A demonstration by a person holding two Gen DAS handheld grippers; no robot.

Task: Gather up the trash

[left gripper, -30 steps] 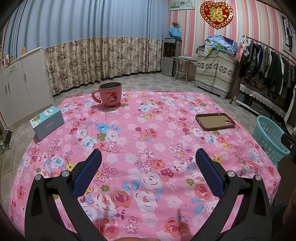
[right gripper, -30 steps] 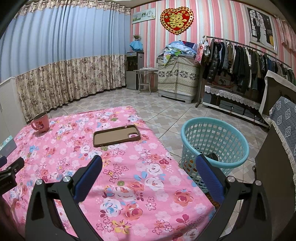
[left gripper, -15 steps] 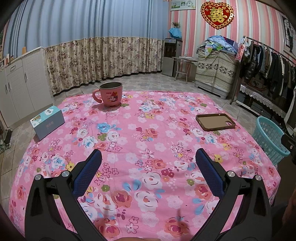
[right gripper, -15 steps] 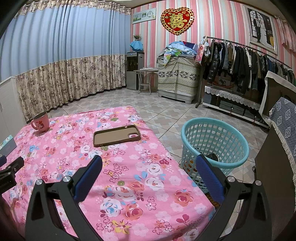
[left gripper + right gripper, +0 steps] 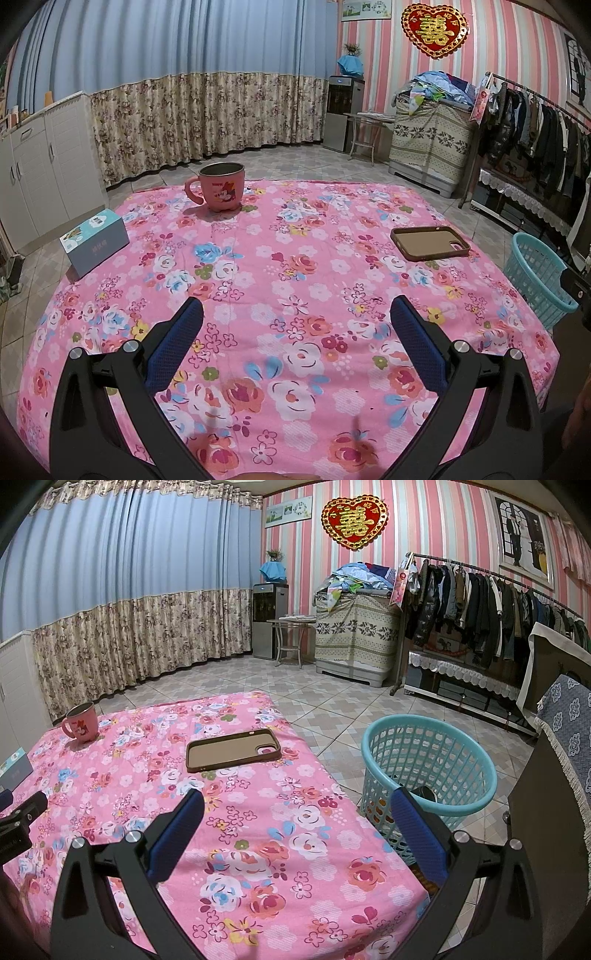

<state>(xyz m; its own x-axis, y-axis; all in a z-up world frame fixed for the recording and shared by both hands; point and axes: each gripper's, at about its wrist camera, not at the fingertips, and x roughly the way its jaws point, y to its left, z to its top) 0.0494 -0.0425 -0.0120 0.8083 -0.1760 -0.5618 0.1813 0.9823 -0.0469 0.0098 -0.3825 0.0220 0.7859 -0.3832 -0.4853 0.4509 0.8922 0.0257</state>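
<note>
**Both grippers wide, nothing held, basket waits off the table's right edge**

Left gripper point(image 5: 295, 314) hovers over the near half of the pink floral tablecloth point(image 5: 295, 258), jaws spread wide and empty. Ahead of it to the right lies the brown phone case point(image 5: 430, 243), flat, near the right edge. Far side, a pink mug point(image 5: 221, 188) stands upright; a light blue box point(image 5: 96, 242) sits at the left edge. Open cloth between all three.

Right gripper point(image 5: 297, 797) hangs over the table's near right corner, jaws likewise apart and empty. The phone case point(image 5: 232, 749) lies straight ahead of its left finger, well apart. The teal basket point(image 5: 428, 771) stands on the tiled floor just beside the table edge, behind the right finger point(image 5: 417, 830), with something dark inside, too hidden to name. Bare tile stretches beyond it.
</note>
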